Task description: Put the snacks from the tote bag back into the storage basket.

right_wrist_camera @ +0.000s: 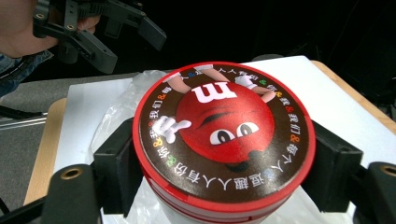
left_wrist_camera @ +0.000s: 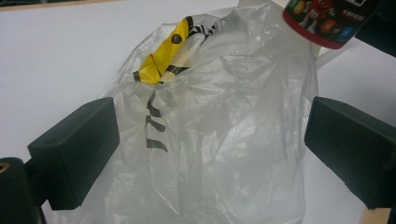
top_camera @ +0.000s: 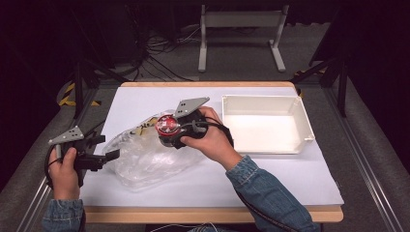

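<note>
At the left of the high view, the left gripper (top_camera: 109, 147) sits in the person's left hand (top_camera: 63, 171) at the table's left edge, its black jaws standing apart and pointing right toward the crumpled clear plastic bag (top_camera: 145, 162). In the left gripper view the two jaws frame the bag (left_wrist_camera: 219, 140) with nothing between them but the film's loose bulge; whether either jaw touches the plastic cannot be told. A yellow packet with black stripes (left_wrist_camera: 163, 56) shows through the bag near its top, blurred by the folds, so its full shape is hard to make out; in the high view it is a small yellow-and-black patch (top_camera: 140, 129).

Toward the middle, the right gripper (top_camera: 169, 131), held in the right hand (top_camera: 215, 140), is clamped on a round red-lidded candy tin (top_camera: 167, 124), which hangs just above the bag's right end. The hand and gripper body hide most of the tin's side. In the right gripper view the jaws press on opposite sides of the tin (right_wrist_camera: 224, 135), whose lid shows a red cartoon face ringed by small lettering; its lower body is cut off at the frame's bottom edge. The left gripper view catches a corner of the tin (left_wrist_camera: 322, 23).

At the right, an empty white rectangular plastic tray (top_camera: 304, 123) rests on the white table sheet (top_camera: 290, 179), apart from the bag.
</note>
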Available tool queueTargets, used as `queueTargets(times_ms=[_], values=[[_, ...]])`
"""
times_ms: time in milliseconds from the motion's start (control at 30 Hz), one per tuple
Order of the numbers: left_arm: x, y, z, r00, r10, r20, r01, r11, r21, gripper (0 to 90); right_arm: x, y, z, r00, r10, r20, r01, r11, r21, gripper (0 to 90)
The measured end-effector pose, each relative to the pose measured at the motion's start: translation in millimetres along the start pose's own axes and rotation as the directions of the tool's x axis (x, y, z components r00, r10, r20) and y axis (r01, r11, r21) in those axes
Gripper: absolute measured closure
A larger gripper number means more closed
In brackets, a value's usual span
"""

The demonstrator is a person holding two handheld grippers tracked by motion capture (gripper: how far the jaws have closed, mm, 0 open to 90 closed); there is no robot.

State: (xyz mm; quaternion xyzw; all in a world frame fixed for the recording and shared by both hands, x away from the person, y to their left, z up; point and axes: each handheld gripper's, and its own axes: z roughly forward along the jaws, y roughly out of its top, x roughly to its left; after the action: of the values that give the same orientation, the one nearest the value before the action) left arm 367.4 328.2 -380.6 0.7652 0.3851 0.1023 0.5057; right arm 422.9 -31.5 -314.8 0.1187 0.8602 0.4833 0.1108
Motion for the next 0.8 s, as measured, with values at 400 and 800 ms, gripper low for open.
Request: queueTargets(times_ms=[400,800], values=[[-1.0,5.4,6.0,0.9999,0.014,0.009,-0.014,0.9999,0.002,4.0,-16.9,-2.4,-48.8,0.9998,0.008,0.017,-0.007,1.000,-0.022,25.0],[-2.1,7.2,8.4,0.9993,0.034,0.017,-0.034,0.9994,0.009,3.9,-33.4,-11.0,-95.0,0.9961,0.051,0.072,-0.051,0.999,-0.004,25.0]])
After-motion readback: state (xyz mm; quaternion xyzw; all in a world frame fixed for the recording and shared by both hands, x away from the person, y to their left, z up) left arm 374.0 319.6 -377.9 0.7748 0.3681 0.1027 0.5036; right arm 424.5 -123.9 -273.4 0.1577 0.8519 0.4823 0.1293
